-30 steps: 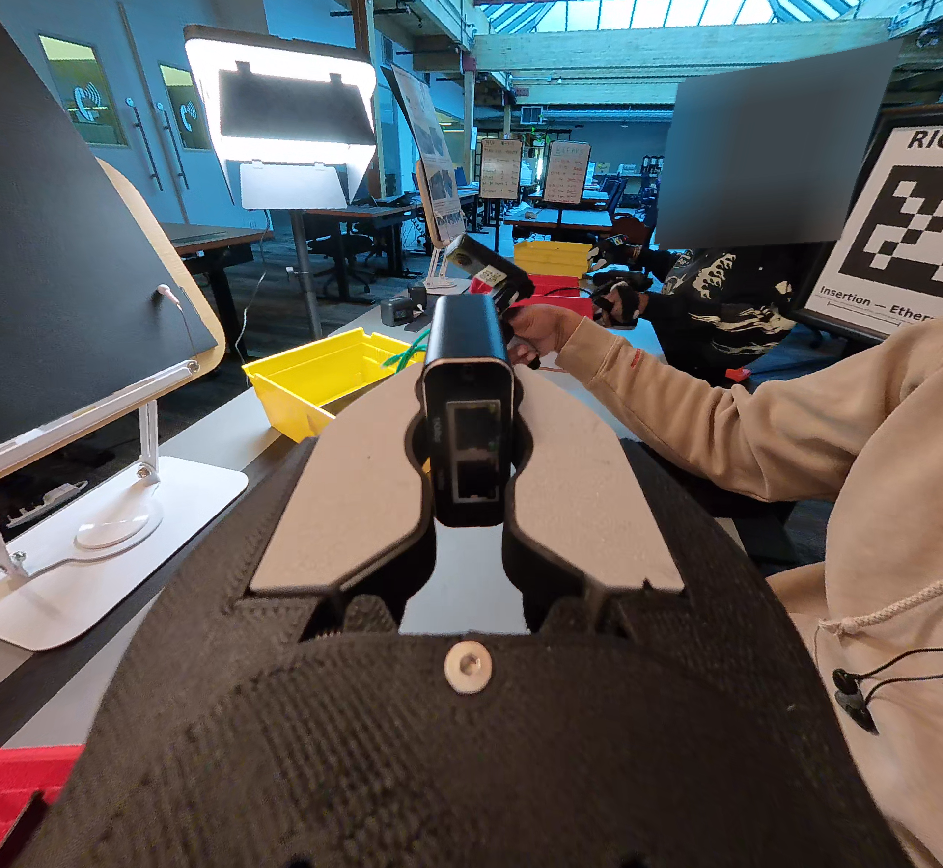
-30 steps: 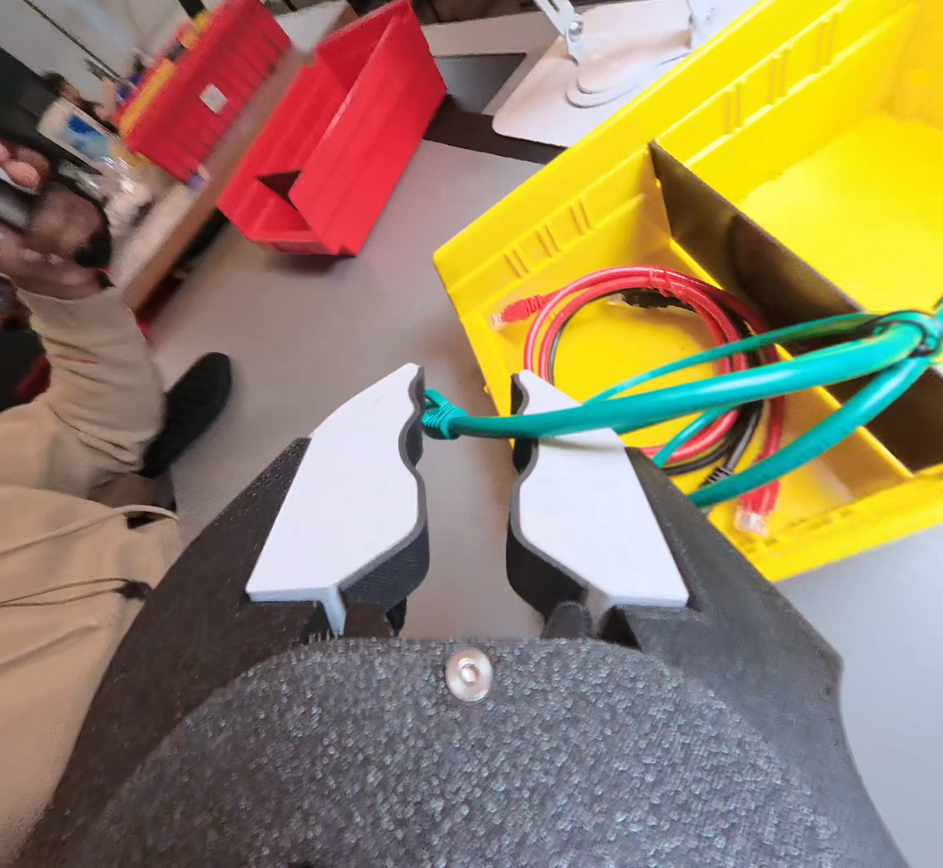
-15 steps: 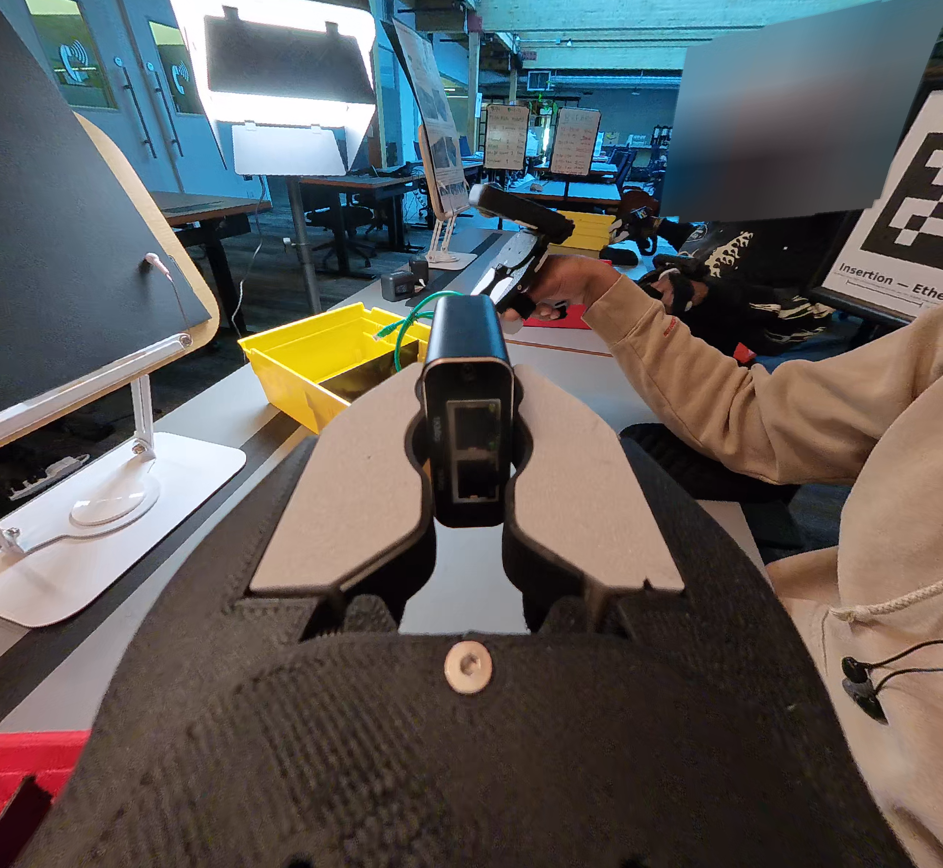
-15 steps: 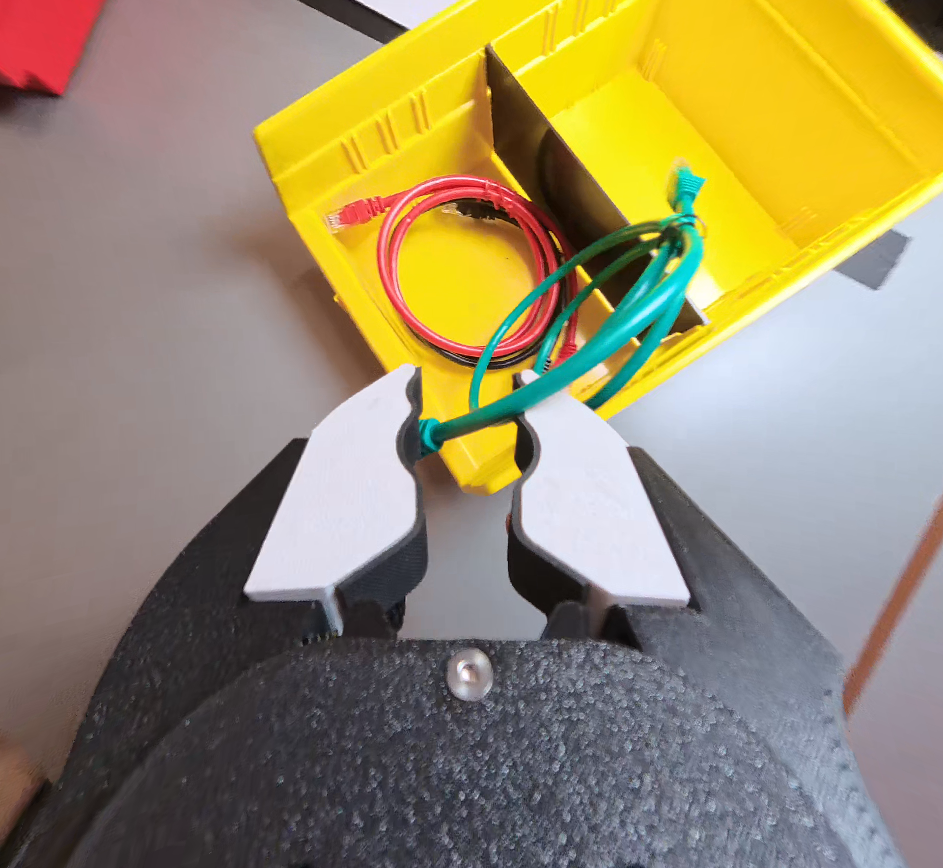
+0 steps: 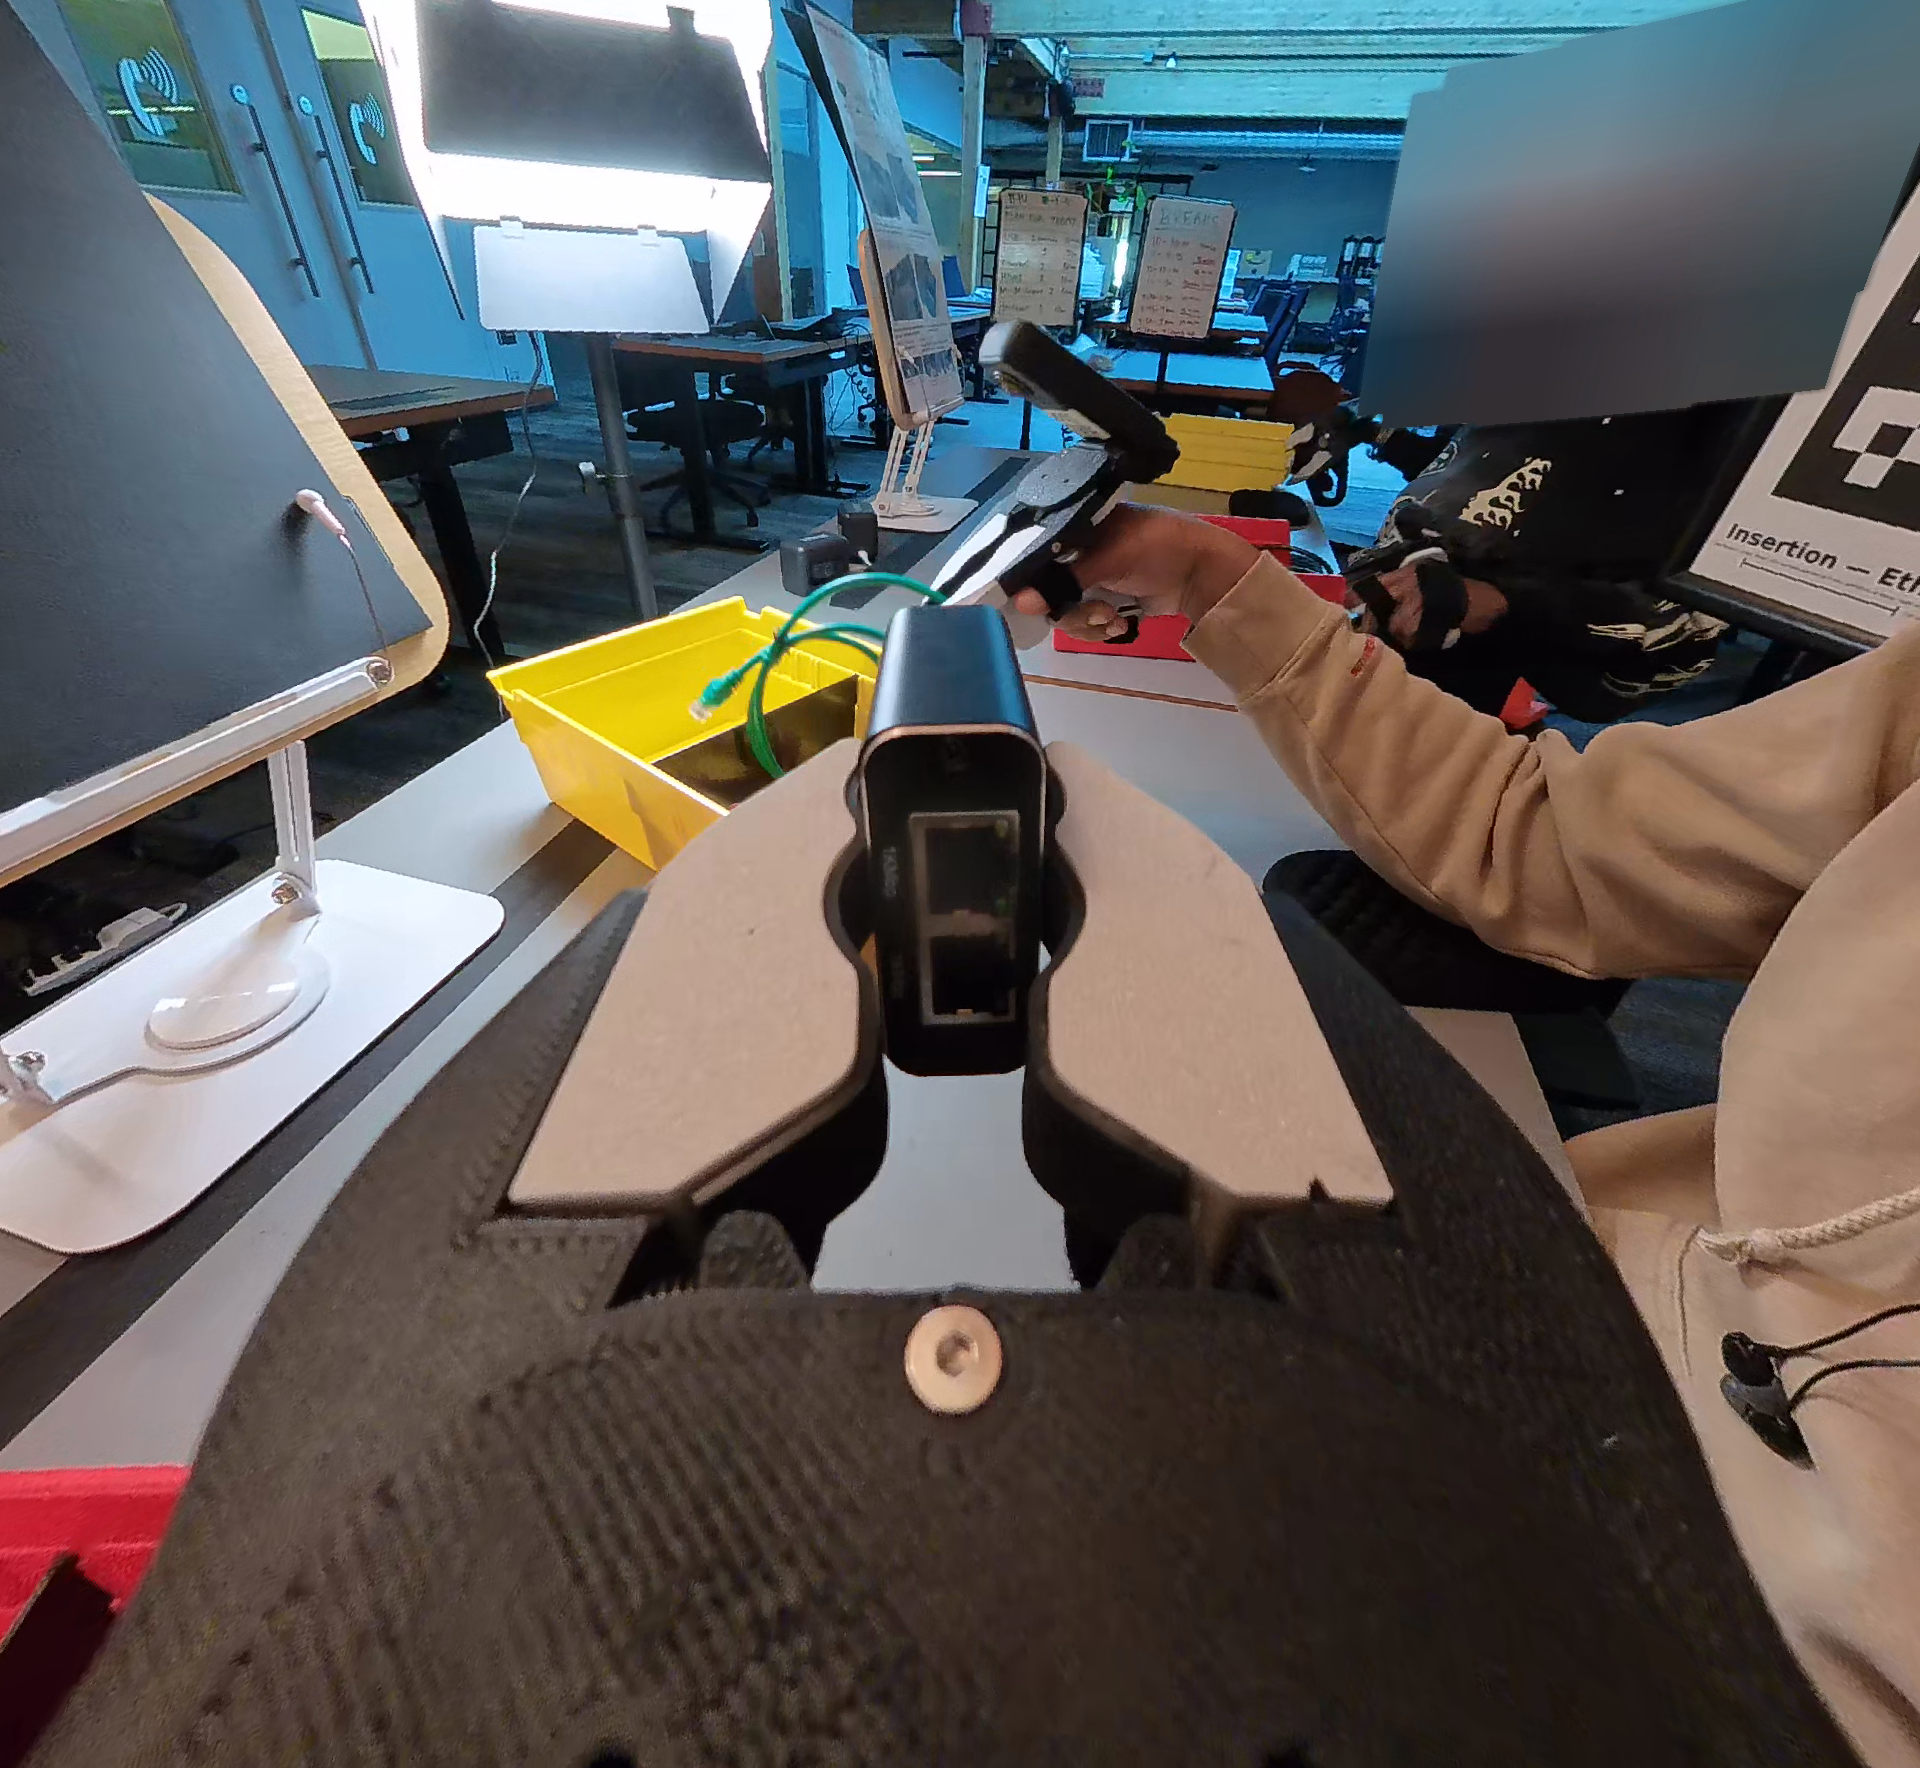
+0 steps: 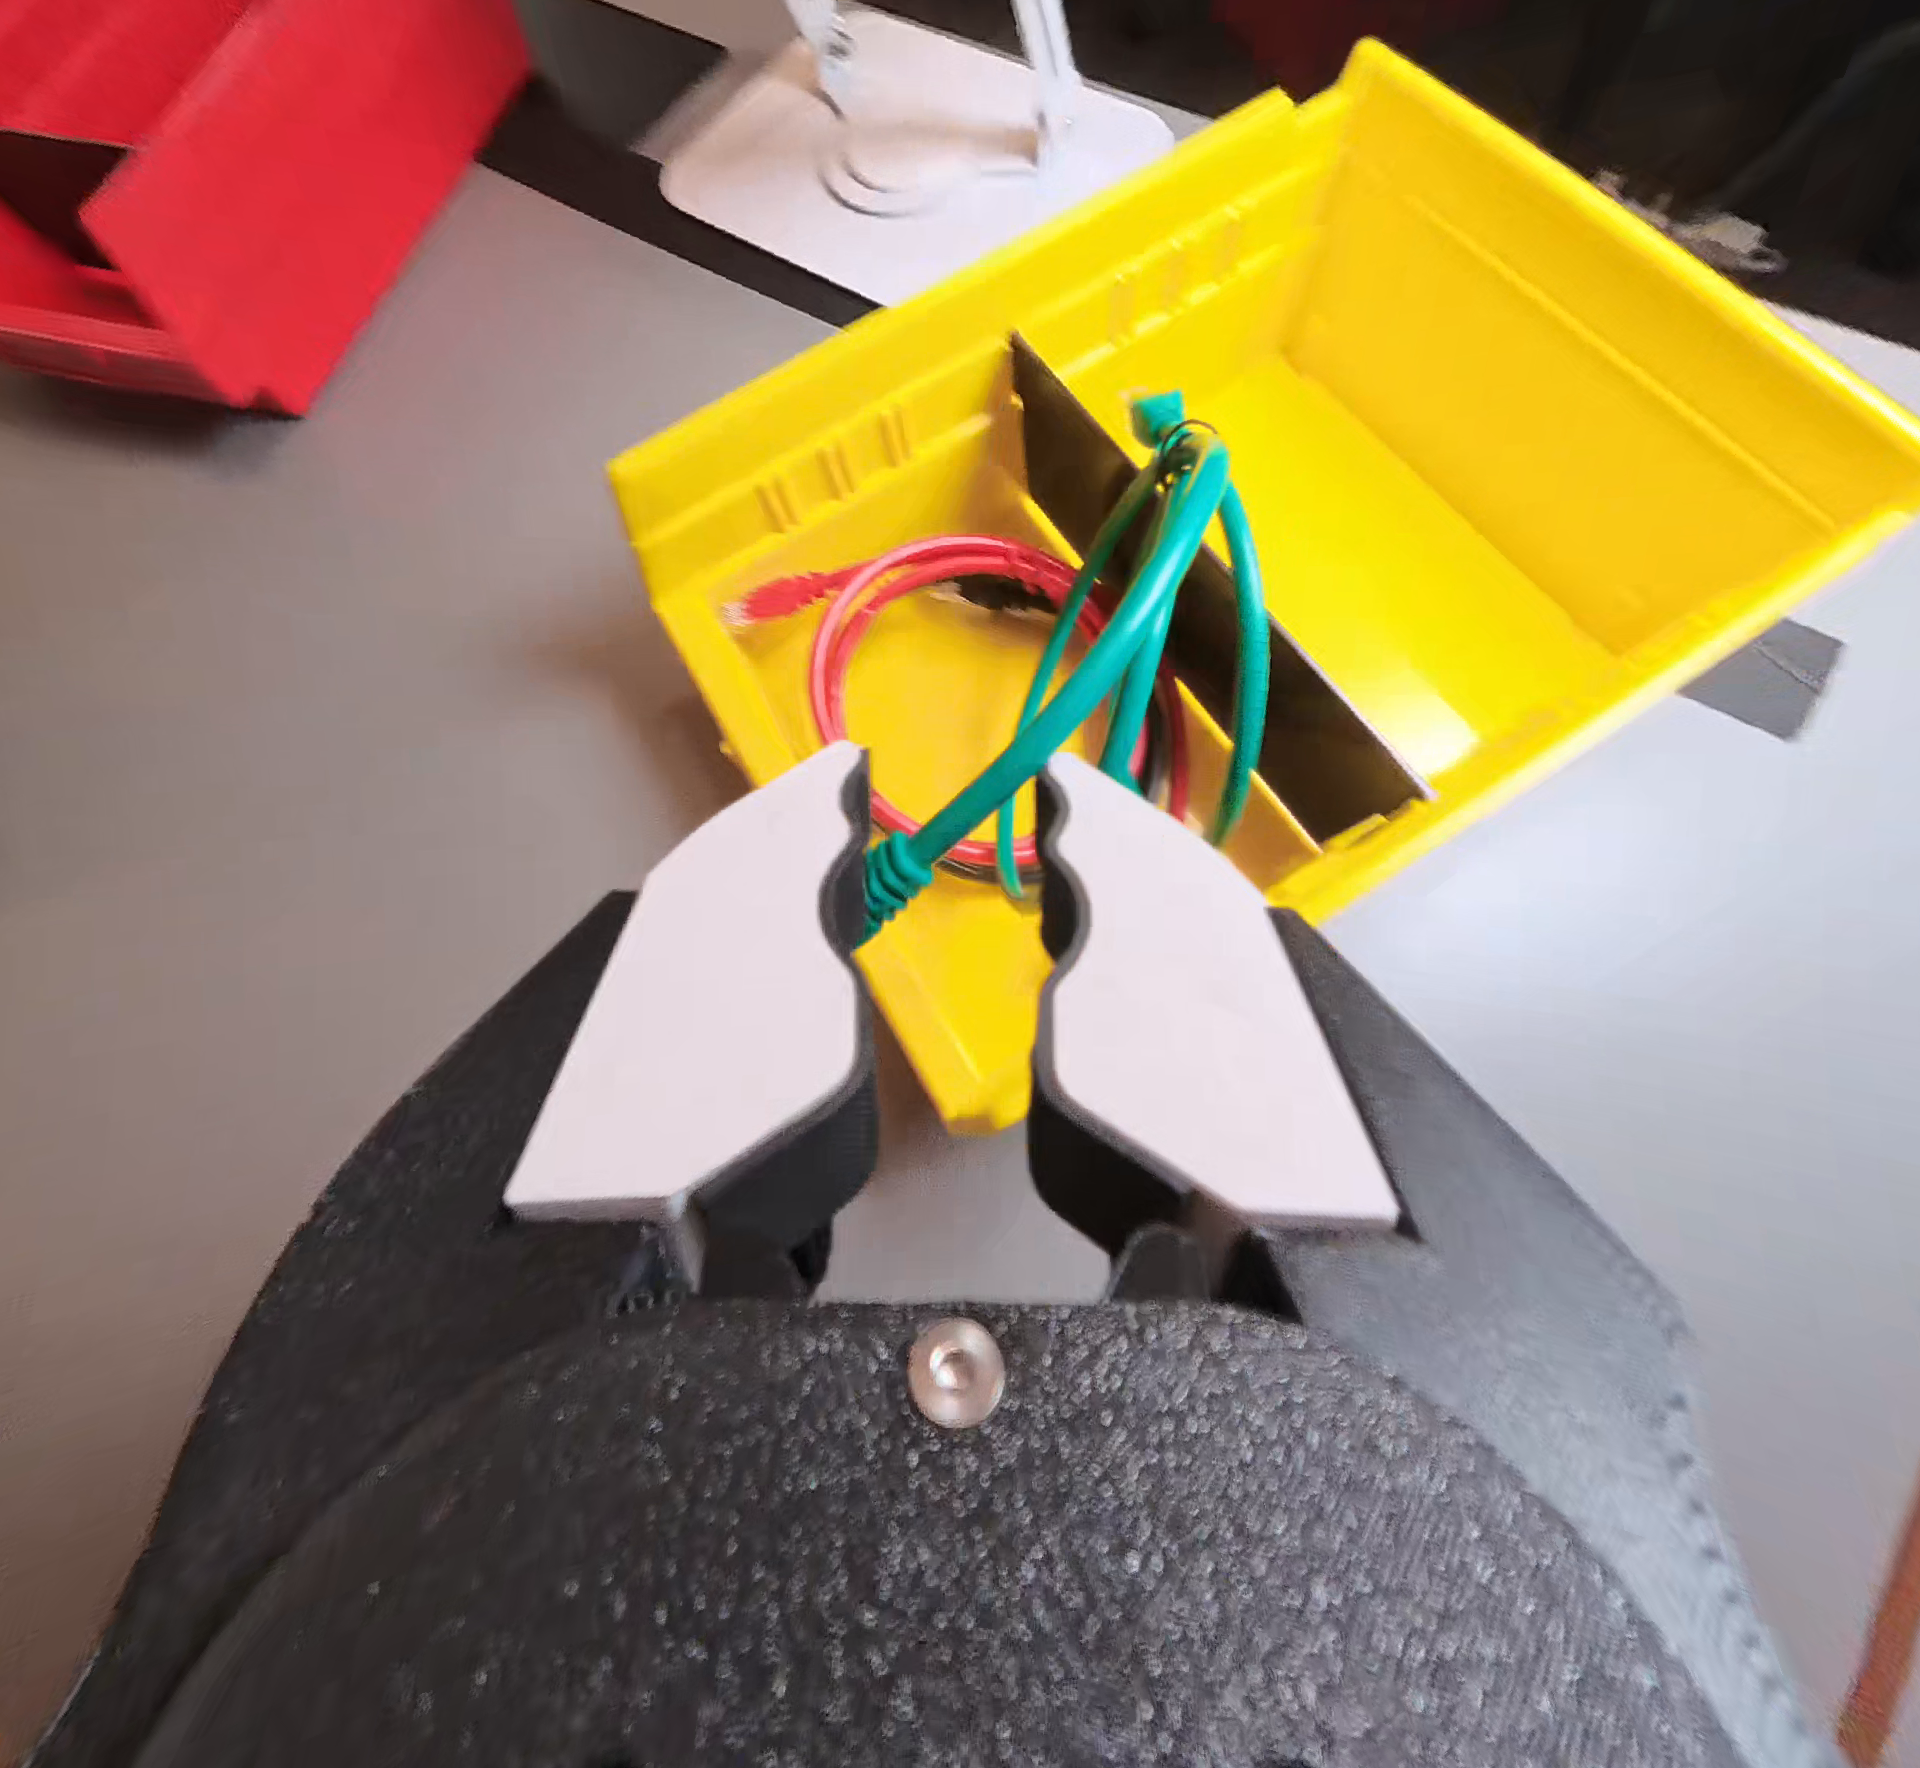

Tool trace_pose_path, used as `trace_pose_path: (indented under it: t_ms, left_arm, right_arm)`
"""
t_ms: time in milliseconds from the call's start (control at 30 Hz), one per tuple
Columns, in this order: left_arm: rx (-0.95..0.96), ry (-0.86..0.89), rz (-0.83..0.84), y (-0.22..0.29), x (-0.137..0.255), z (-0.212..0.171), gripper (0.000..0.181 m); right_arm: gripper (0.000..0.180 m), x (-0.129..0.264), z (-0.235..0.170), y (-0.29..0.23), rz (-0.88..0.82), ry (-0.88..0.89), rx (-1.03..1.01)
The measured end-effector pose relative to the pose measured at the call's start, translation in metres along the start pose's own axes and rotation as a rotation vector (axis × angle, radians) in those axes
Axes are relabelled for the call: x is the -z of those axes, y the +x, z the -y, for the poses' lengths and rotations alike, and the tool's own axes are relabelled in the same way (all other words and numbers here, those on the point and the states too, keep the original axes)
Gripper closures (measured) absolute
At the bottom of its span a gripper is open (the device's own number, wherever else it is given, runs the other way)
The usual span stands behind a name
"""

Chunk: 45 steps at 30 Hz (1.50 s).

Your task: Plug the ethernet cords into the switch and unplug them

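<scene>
My left gripper point(image 5: 951, 783) is shut on a black switch point(image 5: 956, 731), held up with its two empty ports facing the camera. My right gripper point(image 6: 945, 783) is shut on the plug end of a green ethernet cord point(image 6: 1122, 638) and holds it above the yellow bin point(image 6: 1558, 388). The cord's loops dangle over the bin's black divider point(image 6: 1299, 721), its free plug point(image 6: 1158, 414) hanging loose. A red cord point(image 6: 935, 575) lies coiled in the bin's near compartment. The left wrist view shows the right gripper point(image 5: 1049, 523) beyond the switch, with the green cord point(image 5: 821, 617) over the bin point(image 5: 623, 710).
A red bin point(image 6: 260, 160) stands on the grey table left of the yellow one. A white stand base point(image 6: 914, 149) sits behind the yellow bin; it also shows in the left wrist view point(image 5: 208, 1043). A beige sleeve point(image 5: 1507, 783) reaches across. Another person sits behind. The gap from one gripper's tips to the other's is roughly 35 centimeters.
My right gripper has swung and lifted the green cord, so its loops now hang over the bin's divider. The left gripper still holds the switch, tilted slightly.
</scene>
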<state>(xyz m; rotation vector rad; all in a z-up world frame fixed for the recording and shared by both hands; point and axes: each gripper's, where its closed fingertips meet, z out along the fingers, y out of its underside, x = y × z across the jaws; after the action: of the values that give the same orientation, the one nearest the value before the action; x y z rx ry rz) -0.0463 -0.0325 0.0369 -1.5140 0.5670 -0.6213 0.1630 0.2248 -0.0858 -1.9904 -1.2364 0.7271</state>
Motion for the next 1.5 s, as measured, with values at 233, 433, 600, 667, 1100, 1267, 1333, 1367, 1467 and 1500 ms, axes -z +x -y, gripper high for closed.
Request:
trace_pose_path:
  t_ms: [233, 433, 600, 667, 1100, 1267, 1333, 1367, 1467, 1500]
  left_arm:
    - [0.019, -0.021, -0.001, -0.003, -0.004, -0.007, 0.155]
    - [0.020, -0.037, -0.005, -0.002, -0.009, -0.012, 0.155]
    - [0.030, -0.047, -0.017, 0.000, -0.013, -0.016, 0.155]
    - [0.043, -0.039, -0.028, 0.002, -0.016, -0.016, 0.155]
    - [0.053, -0.033, -0.041, 0.004, -0.015, -0.014, 0.155]
    - [0.045, -0.047, -0.046, 0.008, -0.019, -0.018, 0.155]
    - [0.043, -0.047, -0.046, 0.008, -0.020, -0.019, 0.155]
    - [0.045, -0.044, -0.046, 0.008, -0.020, -0.019, 0.155]
    - [0.066, -0.027, -0.053, 0.007, -0.021, -0.018, 0.155]
    - [0.079, -0.020, -0.059, 0.007, -0.021, -0.018, 0.155]
  right_arm:
    - [0.122, 0.019, 0.006, 0.047, -0.346, 0.014, 0.046]
    - [0.123, 0.040, 0.035, 0.046, -0.476, 0.143, 0.165]
    - [0.120, 0.001, 0.034, 0.015, -0.374, 0.060, 0.194]
    - [0.114, -0.030, 0.015, 0.012, -0.365, -0.082, 0.202]
    - [0.175, -0.026, 0.023, -0.014, -0.142, -0.016, 0.177]
    - [0.134, -0.036, 0.005, 0.043, -0.418, -0.088, 0.193]
    - [0.129, -0.028, 0.023, 0.045, -0.489, 0.017, 0.238]
    - [0.130, -0.021, 0.032, 0.045, -0.524, 0.057, 0.241]
    - [0.130, 0.000, 0.052, 0.032, -0.555, 0.140, 0.313]
    - [0.130, 0.000, 0.058, 0.014, -0.487, 0.175, 0.346]
